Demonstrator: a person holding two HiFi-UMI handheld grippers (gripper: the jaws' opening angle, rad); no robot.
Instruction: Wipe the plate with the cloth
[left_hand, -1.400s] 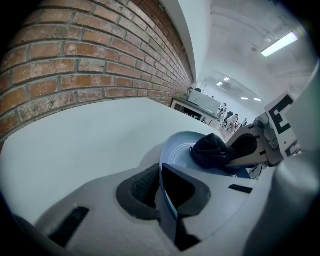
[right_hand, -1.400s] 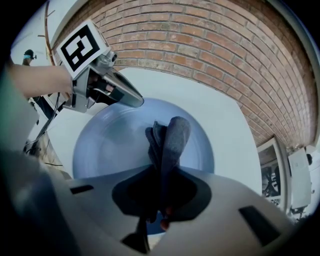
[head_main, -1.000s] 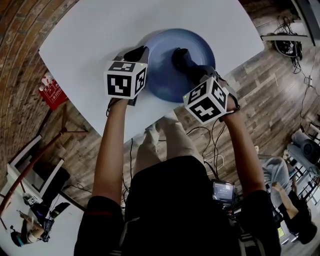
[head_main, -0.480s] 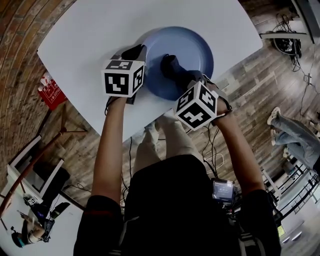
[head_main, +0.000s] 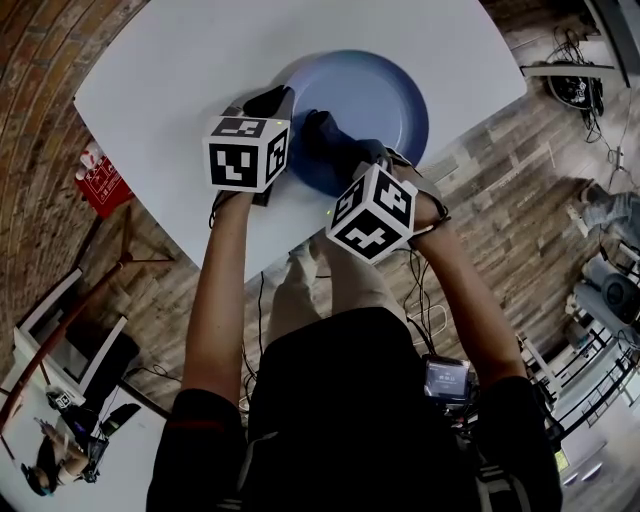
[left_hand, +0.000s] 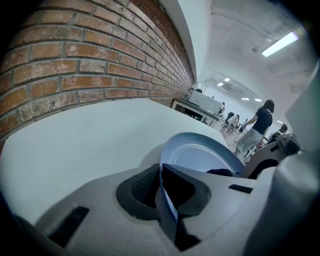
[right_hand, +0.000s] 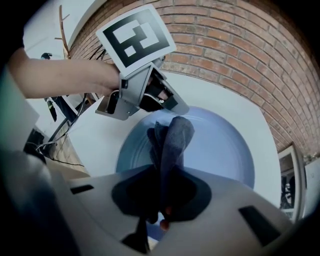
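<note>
Mid-wipe. Left gripper (left_hand: 167, 200) clamped on round blue plate (head_main: 385, 95) rim, right gripper (right_hand: 162, 200) pinching dark grey cloth (right_hand: 172, 137). Next: sweep cloth ahead.

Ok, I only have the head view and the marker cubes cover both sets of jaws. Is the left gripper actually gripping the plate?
Observer: Yes. The left gripper view shows the left gripper shut on the plate, with the blue rim running edge-on between its two pads.
Operator: And the right one, is the cloth clamped or just pushed along?
Observer: Clamped. The right gripper view shows the dark cloth pinched between the jaws of the right gripper. Its bunched free end sticks out over the plate's face, toward the side that the left gripper holds.
</note>
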